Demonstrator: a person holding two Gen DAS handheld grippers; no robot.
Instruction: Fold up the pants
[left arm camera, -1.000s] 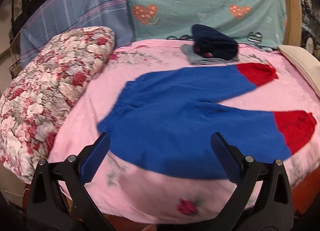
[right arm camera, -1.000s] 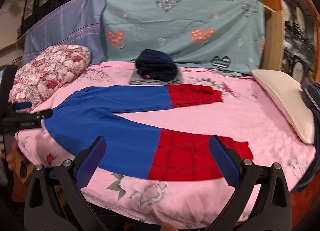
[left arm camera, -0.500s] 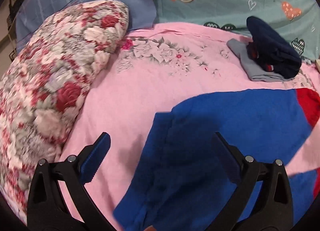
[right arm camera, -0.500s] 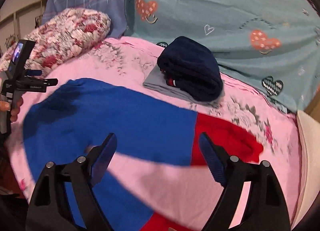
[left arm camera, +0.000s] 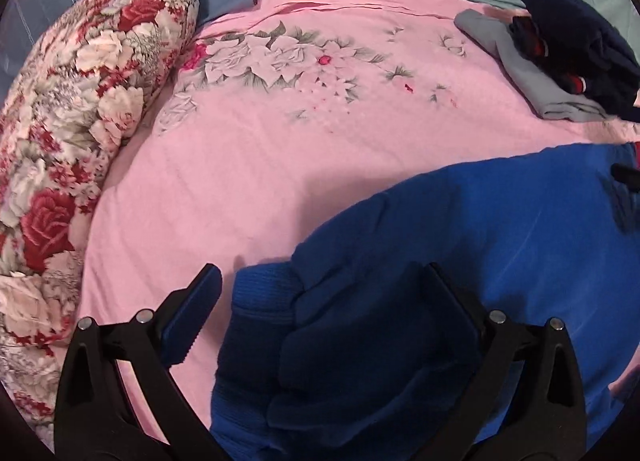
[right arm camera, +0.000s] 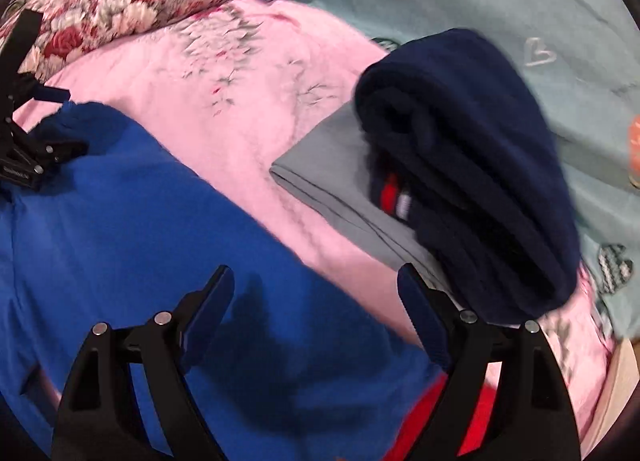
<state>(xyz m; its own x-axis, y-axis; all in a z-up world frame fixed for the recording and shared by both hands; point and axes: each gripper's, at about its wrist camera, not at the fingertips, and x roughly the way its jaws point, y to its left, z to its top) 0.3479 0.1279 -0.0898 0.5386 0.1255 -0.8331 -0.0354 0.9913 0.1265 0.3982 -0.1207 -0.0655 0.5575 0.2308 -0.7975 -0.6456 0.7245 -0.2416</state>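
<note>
Blue pants [left arm camera: 500, 229] with red lower legs lie flat on the pink bed sheet [left arm camera: 280, 149]. My left gripper [left arm camera: 322, 273] stands open just above the ribbed waistband corner [left arm camera: 264, 297], one finger over the sheet, the other over the blue cloth. Neither pad presses on the fabric. My right gripper [right arm camera: 315, 272] is open over the far leg [right arm camera: 140, 221], close to where blue meets red [right arm camera: 432, 421]; its jaws stand a little narrower than full width with nothing gripped. The left tool's black frame [right arm camera: 24, 165] shows at the waistband in the right wrist view.
A floral quilt roll [left arm camera: 80, 121] lies along the left side of the bed. A folded navy garment [right arm camera: 460, 161] sits on a folded grey one [right arm camera: 332, 177] just beyond the far leg. A teal heart-print sheet [right arm camera: 500, 1] hangs behind.
Both grippers swept in from the bed's front edge and dropped close to the pants: the left to the waistband corner, the right rolling toward the far leg. The right jaws narrowed slightly.
</note>
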